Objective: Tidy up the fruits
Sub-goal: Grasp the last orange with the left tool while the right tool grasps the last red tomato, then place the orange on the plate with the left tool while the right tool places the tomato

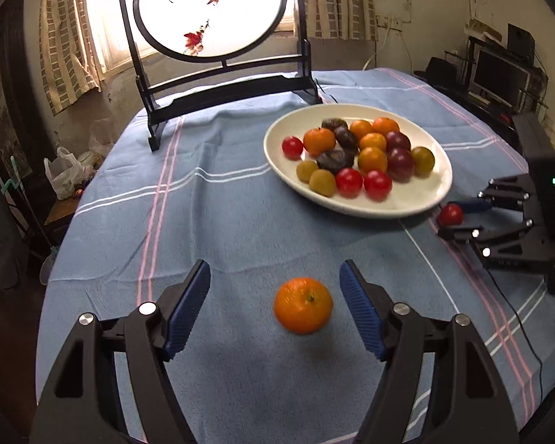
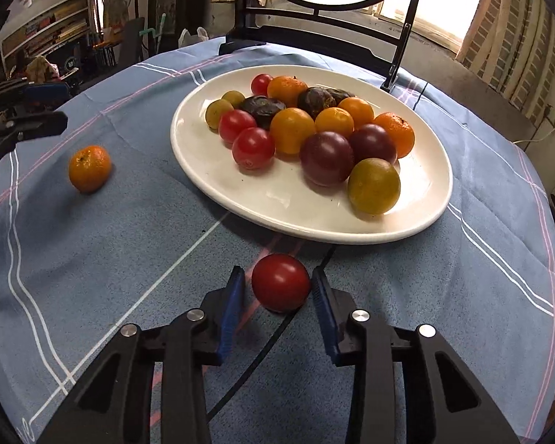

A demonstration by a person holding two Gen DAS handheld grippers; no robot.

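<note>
A white oval plate holds several fruits: red, orange, purple, green and dark ones. A loose orange mandarin lies on the blue cloth. My left gripper is open, its fingers on either side of the mandarin, not touching it. A red tomato lies on the cloth just in front of the plate. My right gripper is open around the tomato, with a small gap on each side.
A round painted screen on a black stand stands at the far table edge behind the plate. The round table's edge drops off at left. A black cable runs under the right gripper.
</note>
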